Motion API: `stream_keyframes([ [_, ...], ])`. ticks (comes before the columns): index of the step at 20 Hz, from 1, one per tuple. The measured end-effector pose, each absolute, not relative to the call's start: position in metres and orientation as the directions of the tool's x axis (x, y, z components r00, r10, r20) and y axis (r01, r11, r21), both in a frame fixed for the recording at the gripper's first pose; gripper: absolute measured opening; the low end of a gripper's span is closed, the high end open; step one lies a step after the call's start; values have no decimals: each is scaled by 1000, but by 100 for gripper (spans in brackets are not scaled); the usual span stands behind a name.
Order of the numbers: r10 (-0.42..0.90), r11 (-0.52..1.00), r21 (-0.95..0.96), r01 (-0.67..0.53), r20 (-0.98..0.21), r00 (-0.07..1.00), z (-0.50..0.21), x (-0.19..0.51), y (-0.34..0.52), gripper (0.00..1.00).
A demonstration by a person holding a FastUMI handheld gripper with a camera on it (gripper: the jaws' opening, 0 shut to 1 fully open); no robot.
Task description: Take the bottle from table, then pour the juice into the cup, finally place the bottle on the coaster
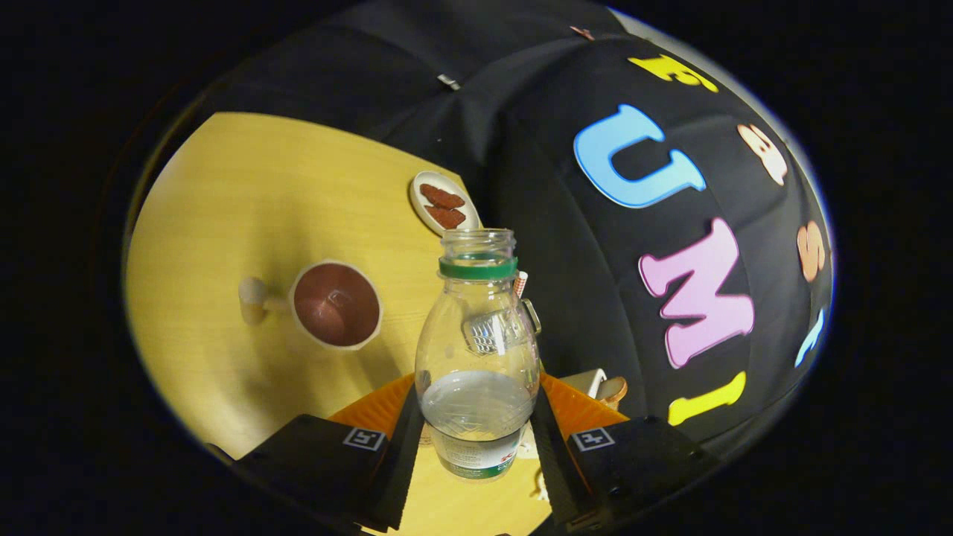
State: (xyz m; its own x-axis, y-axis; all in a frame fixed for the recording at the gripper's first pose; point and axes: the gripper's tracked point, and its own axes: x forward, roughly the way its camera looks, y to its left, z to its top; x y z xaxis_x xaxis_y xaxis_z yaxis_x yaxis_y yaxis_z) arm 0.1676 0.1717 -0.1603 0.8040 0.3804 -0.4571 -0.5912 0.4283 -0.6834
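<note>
A clear plastic bottle (477,350) with a green neck ring and no cap stands between my two fingers. A little clear liquid fills its lower part. My gripper (476,391) is shut on the bottle, with the orange fingers (387,408) and their black pads pressed against both sides of its lower body. Beyond the fingers and to the left, a pale cup (336,304) with a brown inside rests on the yellow wooden table (246,201), its handle turned away from the bottle. The table looks slanted from here.
A small white plate (444,202) with two brown biscuits lies past the cup, near the table's far edge. Behind the bottle are a striped straw (520,283) and a metallic object. A white item and a tan rounded piece (612,388) sit just beyond the right finger.
</note>
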Motion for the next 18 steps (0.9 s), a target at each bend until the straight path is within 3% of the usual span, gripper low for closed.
stream_keyframes([
  [8, 503, 723, -296, -624, -395, 769, -137, 197, 160, 75],
  [18, 553, 822, 6, -570, -249, 795, -157, 238, 147, 75],
])
